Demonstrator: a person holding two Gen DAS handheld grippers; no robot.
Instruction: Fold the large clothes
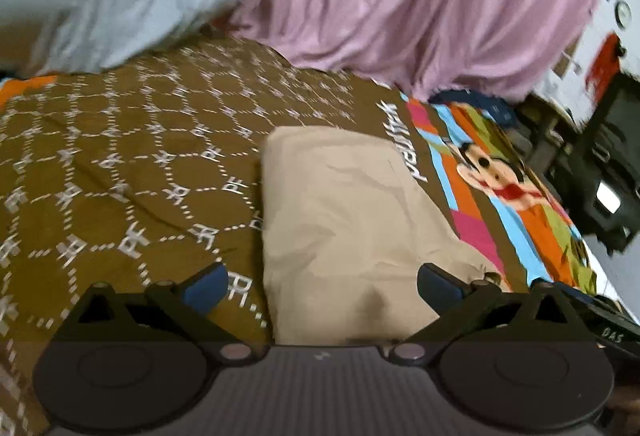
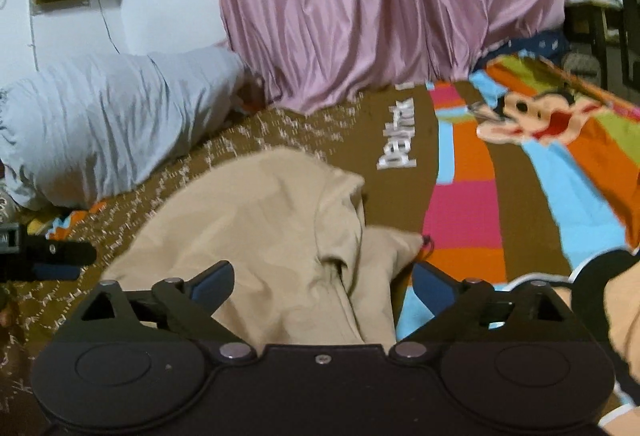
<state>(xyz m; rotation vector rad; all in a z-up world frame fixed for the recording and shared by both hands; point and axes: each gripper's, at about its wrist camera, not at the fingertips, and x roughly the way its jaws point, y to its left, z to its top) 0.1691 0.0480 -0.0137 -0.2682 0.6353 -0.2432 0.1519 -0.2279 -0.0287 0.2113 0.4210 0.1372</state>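
Bedspread brown-patterned, striped edge; pink curtain behind; grey pillow.

**Item count, bed scene**

1 beige garment; 1 patterned bedsheet; 1 grey pillow; 1 pink curtain, 2 hanging panels; 2 grippers: left gripper, right gripper; 1 cartoon print.

The folded cloth is plain tan. The bed cover under it is brown with white dotted shapes and little white letters. One end of the cover has pink, orange, blue and green stripes and a cartoon monkey face. The curtain is pink. The pillow is light grey-blue.
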